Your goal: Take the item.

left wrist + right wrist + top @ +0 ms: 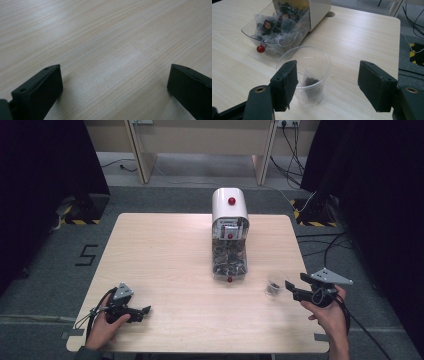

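In the right gripper view, the clear plastic cup (304, 75) with a tea bag (310, 83) inside stands at lower centre, just beyond the right gripper (334, 85), partly behind its left jaw; the jaws stand wide, holding nothing. The left gripper (113, 86) rests wide apart over bare table (105, 37).

cup (312, 67): lower left hidden behind right tool (328, 85) | dispenser (317, 7): top cut off

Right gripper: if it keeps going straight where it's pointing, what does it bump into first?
Probably the clear plastic cup with a tea bag inside. The right gripper stands open just behind it, its left jaw overlapping the cup's side. Exact depth is unclear.
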Motion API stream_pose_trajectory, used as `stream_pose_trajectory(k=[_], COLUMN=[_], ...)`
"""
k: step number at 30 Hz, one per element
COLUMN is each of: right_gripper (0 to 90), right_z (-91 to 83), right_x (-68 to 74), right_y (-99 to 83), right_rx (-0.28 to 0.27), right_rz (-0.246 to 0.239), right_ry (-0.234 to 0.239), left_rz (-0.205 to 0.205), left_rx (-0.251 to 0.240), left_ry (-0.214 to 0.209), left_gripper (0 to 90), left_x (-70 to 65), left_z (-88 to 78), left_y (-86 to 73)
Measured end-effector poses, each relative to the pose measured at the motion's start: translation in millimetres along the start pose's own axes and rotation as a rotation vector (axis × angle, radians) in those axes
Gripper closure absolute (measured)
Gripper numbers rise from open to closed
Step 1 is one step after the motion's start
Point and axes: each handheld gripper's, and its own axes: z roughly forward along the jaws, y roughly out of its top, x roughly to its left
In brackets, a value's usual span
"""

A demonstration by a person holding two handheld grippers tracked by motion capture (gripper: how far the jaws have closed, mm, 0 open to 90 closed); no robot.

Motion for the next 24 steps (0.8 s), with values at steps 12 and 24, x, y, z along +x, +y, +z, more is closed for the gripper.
stream_pose_trajectory(k=[12, 24], right_gripper=[31.2, 31.2], right_z=[-6.0, -5.5], right_x=[4.5, 5.2], right_y=[-23.2, -38.1], right_rx=[0.012, 0.049], right_rz=[0.012, 0.012], right_ry=[0.037, 0.018], left_rz=[0.0, 0.0], left_rx=[0.0, 0.0], left_ry=[0.0, 0.0], left_gripper=[0.0, 0.0], left_x=[0.0, 0.0], left_z=[0.0, 0.0], left_y=[0.0, 0.0])
